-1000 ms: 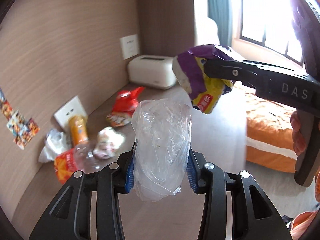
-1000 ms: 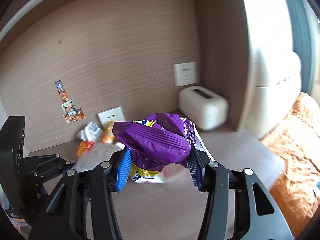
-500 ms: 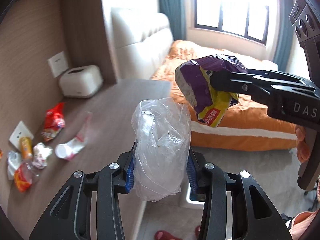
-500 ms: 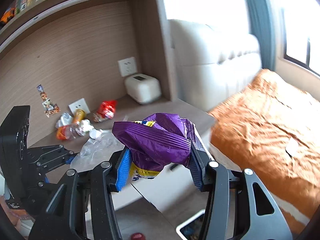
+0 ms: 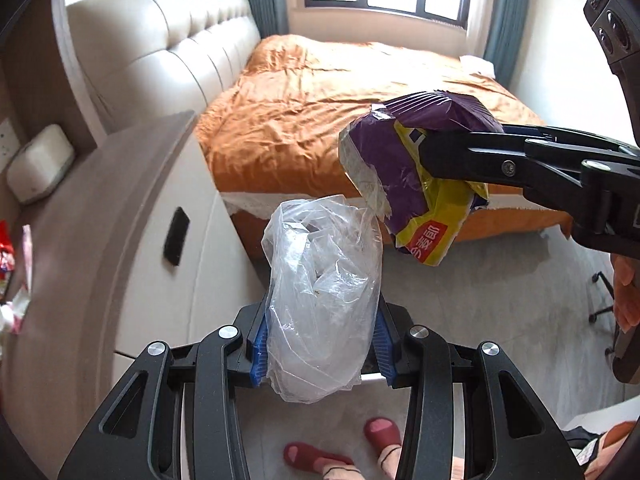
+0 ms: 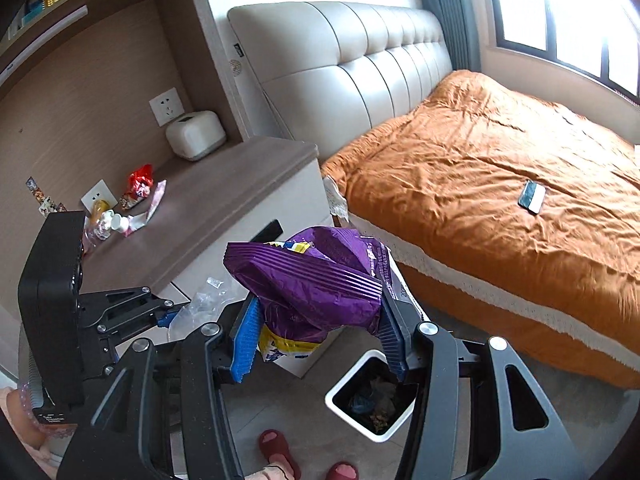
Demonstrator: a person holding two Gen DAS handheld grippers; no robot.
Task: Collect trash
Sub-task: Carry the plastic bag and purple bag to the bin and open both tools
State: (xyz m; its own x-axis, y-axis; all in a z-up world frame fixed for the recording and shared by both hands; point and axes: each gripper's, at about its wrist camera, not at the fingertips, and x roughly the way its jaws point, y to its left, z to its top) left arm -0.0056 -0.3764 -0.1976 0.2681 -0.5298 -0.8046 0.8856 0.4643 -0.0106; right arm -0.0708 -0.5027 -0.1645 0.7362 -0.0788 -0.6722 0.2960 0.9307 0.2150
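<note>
We see a crumpled clear plastic bag (image 5: 322,312) pinched between the blue pads of the left gripper (image 5: 320,344), standing up out of the jaws above the grey floor. Just to its upper right hangs a purple and yellow snack bag (image 5: 408,184), squeezed in the right gripper (image 6: 316,316), whose pads press into its creased sides. Both pieces of trash are in the air, near each other but not touching.

Below the right gripper we find a white bin (image 6: 372,428) on the floor, its dark inside already holding rubbish; part of it is hidden behind the gripper's finger. Beside the bin stands a white cabinet (image 6: 224,216) with a grey-brown top, and more wrappers (image 6: 138,192) lie there near a white tissue box (image 6: 196,134). Beyond stretches a bed with an orange cover (image 6: 500,168), a phone (image 6: 532,196) resting on it. At the bottom edge we see the person's red slippers (image 5: 316,454).
</note>
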